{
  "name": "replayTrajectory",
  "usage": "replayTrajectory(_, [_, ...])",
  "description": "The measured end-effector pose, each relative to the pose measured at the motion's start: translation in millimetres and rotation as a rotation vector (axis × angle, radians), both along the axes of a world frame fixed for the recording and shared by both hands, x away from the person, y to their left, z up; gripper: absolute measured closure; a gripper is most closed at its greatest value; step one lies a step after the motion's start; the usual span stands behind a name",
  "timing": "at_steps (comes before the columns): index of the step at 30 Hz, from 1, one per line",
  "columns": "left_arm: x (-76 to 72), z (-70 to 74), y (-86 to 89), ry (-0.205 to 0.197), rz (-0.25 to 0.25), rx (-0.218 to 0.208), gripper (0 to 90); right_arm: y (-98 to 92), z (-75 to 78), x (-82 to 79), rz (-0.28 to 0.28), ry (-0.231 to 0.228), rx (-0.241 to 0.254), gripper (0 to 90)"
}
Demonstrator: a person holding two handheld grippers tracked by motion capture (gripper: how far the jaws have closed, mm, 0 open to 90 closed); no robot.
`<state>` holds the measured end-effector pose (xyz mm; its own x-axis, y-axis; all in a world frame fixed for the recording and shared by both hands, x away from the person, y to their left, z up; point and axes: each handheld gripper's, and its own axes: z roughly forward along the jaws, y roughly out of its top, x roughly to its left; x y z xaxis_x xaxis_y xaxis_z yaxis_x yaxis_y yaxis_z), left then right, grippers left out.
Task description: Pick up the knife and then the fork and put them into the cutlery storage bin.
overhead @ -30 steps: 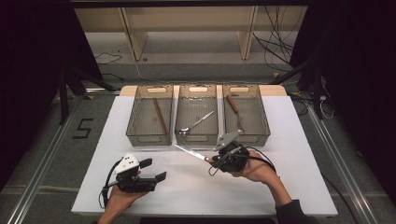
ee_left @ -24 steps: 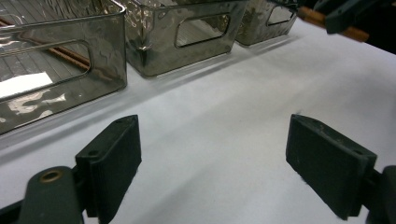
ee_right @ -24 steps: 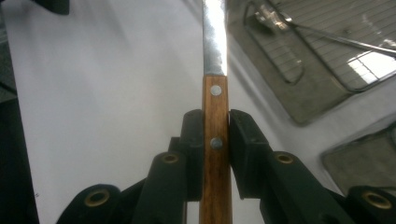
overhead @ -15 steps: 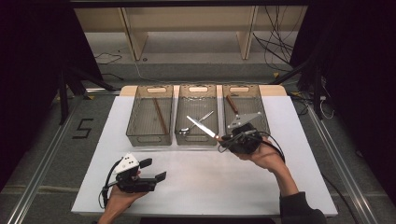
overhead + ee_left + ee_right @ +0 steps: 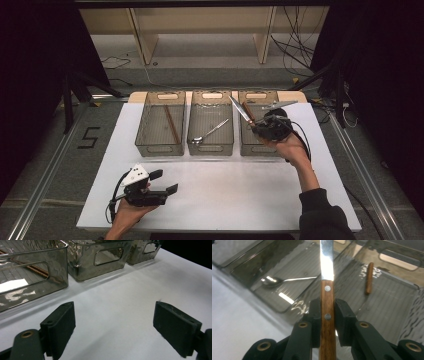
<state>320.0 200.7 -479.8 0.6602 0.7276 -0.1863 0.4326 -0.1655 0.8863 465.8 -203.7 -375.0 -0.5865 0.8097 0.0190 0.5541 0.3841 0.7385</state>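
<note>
The right tool (image 5: 327,322) clamped the knife (image 5: 327,287) by its wooden handle: light, stiff, the blade slick. The left tool (image 5: 120,325) gaped empty.

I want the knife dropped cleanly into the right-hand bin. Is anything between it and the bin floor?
Nearly clear: the right hand-held gripper holds the knife above the right bin, whose floor holds one brown stick, off to the side.

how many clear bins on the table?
3, in one row across the far half of the white table: left bin holding chopsticks, middle bin holding a spoon, right bin under the knife gripped by the right gripper.
</note>
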Motion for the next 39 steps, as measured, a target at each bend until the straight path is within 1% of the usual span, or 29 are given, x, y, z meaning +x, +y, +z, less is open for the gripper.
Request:
replayTrajectory(2, [0.1,-0.1,0.0,0.002,0.000,-0.002,17.7,-3.1,0.5,4.4,-0.027,0.002,0.010,76.8])
replayTrajectory(4, [0.0,-0.1,0.0,0.001,0.000,0.000,17.7,-5.9,0.7,9.0,-0.054,0.003,0.006,76.8])
replayTrajectory(7, [0.0,0.0,0.0,0.000,0.000,-0.002,17.7,-10.9,0.8,16.2,-0.097,0.010,0.011,76.8])
replayTrajectory(12, [0.0,0.1,-0.1,0.001,0.001,-0.002,17.7,-13.0,-3.5,25.9,-0.143,0.022,-0.005,76.8])
replayTrajectory(15, [0.0,0.1,0.1,0.000,0.000,-0.001,17.8,-12.6,-7.7,30.4,-0.159,0.032,-0.015,76.7])
replayTrajectory(21, [0.0,0.0,0.2,0.000,0.001,-0.002,17.7,-12.8,-13.4,37.9,-0.194,0.048,-0.018,76.7])
replayTrajectory(29, [-0.1,0.1,-0.1,0.001,-0.001,-0.001,17.7,-15.7,-19.4,44.6,-0.230,0.067,-0.031,76.7])
replayTrajectory(39, [0.0,0.1,0.1,0.001,0.000,-0.003,17.7,-14.3,-26.1,50.0,-0.245,0.092,-0.046,76.6])
